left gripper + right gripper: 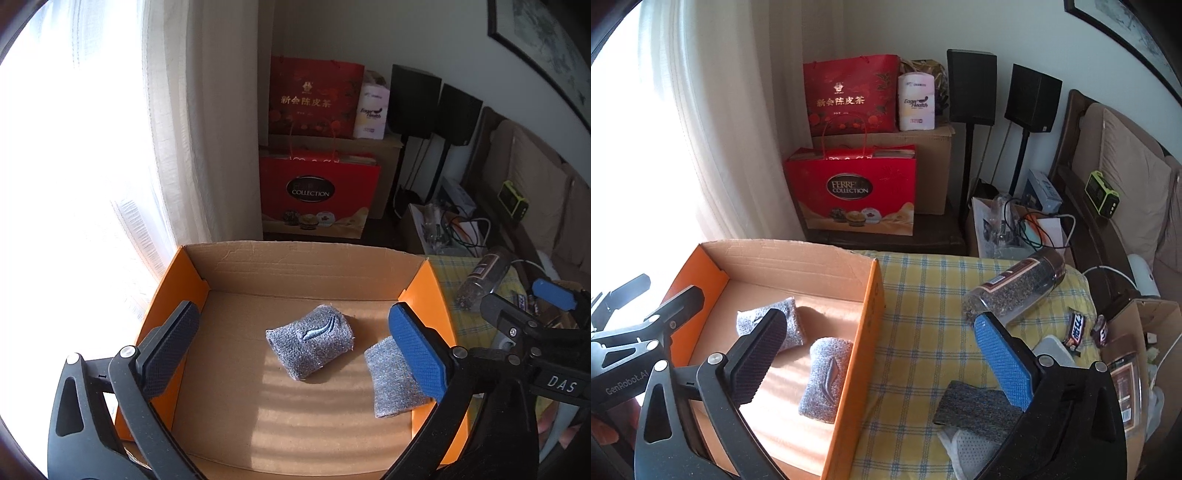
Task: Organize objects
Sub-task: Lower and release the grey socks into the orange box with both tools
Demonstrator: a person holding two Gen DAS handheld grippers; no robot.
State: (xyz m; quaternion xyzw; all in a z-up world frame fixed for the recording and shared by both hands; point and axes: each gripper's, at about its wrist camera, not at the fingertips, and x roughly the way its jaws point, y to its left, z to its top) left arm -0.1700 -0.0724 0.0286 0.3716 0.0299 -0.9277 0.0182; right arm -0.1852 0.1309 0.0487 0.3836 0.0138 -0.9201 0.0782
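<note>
An open orange cardboard box (295,273) (871,314) holds two grey wristbands: one with a blue logo (310,339) (825,376) and one by the box's right wall (395,376) (786,325). My left gripper (295,347) is open and empty, hovering over the box. My right gripper (882,362) is open and empty, above the box's right wall and the yellow checked cloth (923,325). A dark grey band (975,410) lies on the cloth under its blue fingertip (1001,358).
A clear bottle of dark grains (1015,288) lies on the cloth, with snack bars (1078,328) and a white pouch (964,450) nearby. Red gift bags (853,192), speakers on stands (971,88), a cluttered box (1015,229) and a sofa (1126,177) stand behind.
</note>
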